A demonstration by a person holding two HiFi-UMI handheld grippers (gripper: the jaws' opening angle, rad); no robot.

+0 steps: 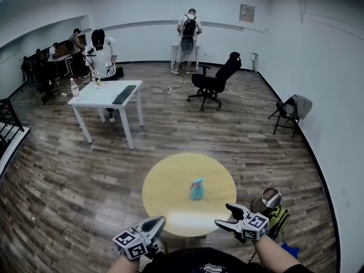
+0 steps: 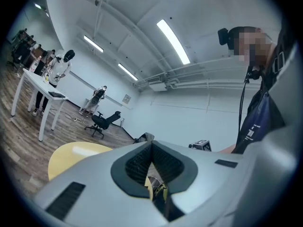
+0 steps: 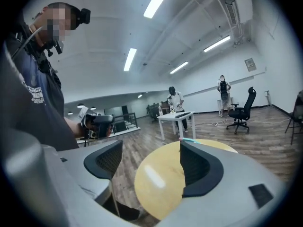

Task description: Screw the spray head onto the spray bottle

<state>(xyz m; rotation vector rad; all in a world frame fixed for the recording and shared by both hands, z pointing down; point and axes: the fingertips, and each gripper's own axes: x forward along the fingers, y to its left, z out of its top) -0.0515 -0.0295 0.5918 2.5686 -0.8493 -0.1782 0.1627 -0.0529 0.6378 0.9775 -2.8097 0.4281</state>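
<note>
The left gripper (image 1: 160, 221) had its jaws pressed together on nothing; the right gripper (image 1: 224, 215) had its jaws wide apart, empty. The spray bottle (image 1: 197, 189) stood upright on the round yellow table (image 1: 165, 192), at one o'clock from the left gripper, eleven from the right

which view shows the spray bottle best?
Head view: the whole bottle stands in the open on the round table. Right gripper view shows only a teal sliver, likely it, behind one jaw; left gripper view shows none of it.

Teal spray bottle (image 1: 197, 192) w/ spray head (image 1: 197, 182) on top, upright, near ctr of round yellow table (image 1: 165, 192).
</note>
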